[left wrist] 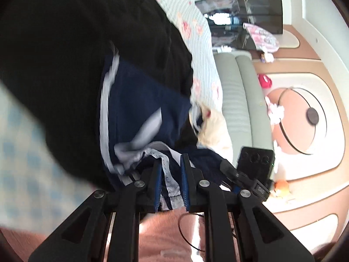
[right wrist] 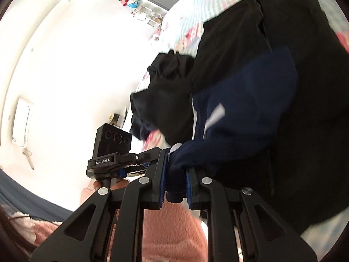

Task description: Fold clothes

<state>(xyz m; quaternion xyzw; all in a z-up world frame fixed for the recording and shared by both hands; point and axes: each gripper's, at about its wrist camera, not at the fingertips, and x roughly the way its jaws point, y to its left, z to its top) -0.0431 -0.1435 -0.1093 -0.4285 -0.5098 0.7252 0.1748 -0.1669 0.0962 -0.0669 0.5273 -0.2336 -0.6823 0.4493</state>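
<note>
A navy garment (left wrist: 141, 104) with a white side stripe and a grey waistband hangs stretched between both grippers, over a black garment (left wrist: 72, 54) spread on the bed. My left gripper (left wrist: 171, 160) is shut on the waistband edge, which runs between its blue pads. In the right wrist view, my right gripper (right wrist: 177, 164) is shut on a bunched corner of the navy garment (right wrist: 244, 100). The black garment (right wrist: 305, 131) lies behind and to the right of it. Both views are blurred.
The bed sheet (left wrist: 202, 50) is pale striped with pink prints. A grey padded headboard (left wrist: 240, 100) and a dark screen (left wrist: 246, 19) lie beyond it. A pink fluffy sleeve (right wrist: 174, 229) shows under the fingers. The other gripper's black camera block (right wrist: 113, 142) sits to the left.
</note>
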